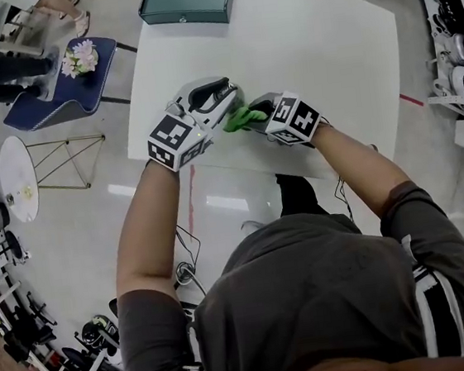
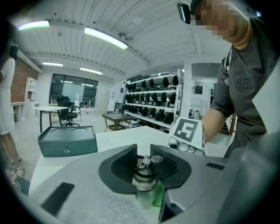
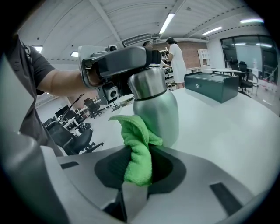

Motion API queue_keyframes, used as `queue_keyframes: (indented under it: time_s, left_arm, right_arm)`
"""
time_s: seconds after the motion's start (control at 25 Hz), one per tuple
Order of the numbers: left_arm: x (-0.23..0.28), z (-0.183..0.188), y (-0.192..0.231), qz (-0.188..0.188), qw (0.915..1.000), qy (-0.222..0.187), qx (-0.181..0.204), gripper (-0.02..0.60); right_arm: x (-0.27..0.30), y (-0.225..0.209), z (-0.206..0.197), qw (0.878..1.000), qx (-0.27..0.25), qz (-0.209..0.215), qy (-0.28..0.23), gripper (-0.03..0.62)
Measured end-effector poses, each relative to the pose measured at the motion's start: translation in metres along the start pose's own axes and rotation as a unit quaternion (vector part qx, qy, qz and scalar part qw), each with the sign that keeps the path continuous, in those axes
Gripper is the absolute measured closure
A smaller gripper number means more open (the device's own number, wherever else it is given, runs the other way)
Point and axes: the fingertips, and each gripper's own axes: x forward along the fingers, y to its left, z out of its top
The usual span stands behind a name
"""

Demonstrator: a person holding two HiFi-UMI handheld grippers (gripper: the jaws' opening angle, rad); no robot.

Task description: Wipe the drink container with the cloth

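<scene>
At white table, brushed-metal bottle neck clamped in left gripper fingers, fuzzy green cloth in right gripper fingers.

**Left tongs closed on the neck of the drink container.**
A green cloth shows just right of the container. On the far left of the white table stands a dark green box.
</scene>
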Motion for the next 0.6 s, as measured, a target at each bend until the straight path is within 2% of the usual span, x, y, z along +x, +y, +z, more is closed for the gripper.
queue_keyframes:
  time_s: [0.08,0.16,0.24,0.44,0.52,0.6]
  left_arm:
    - [0.001,-0.001,-0.002,0.001,0.9999,0.006,0.009,0.495]
    - [0.004,0.001,-0.003,0.001,0.9997,0.009,0.022,0.497]
    - [0.008,0.003,-0.003,0.003,0.9993,0.009,0.036,0.497]
    - [0.006,0.005,-0.001,0.029,0.998,-0.003,0.056,0.498]
    - [0.006,0.006,-0.004,0.038,0.9974,-0.005,0.06,0.499]
    - [0.005,0.005,-0.005,0.048,0.997,-0.005,0.06,0.499]
  right_arm:
    - [-0.002,0.003,-0.002,1.0,-0.004,0.015,0.012,0.51]
    - [-0.017,0.006,-0.004,0.998,-0.017,0.052,0.02,0.51]
    - [-0.042,-0.006,0.002,0.996,-0.012,0.09,0.006,0.51]
    - [-0.078,-0.078,0.071,0.987,0.048,0.139,-0.07,0.51]
    - [-0.067,-0.087,0.095,0.98,0.047,0.183,-0.067,0.51]
    - [-0.045,-0.083,0.113,0.969,0.034,0.24,-0.041,0.51]
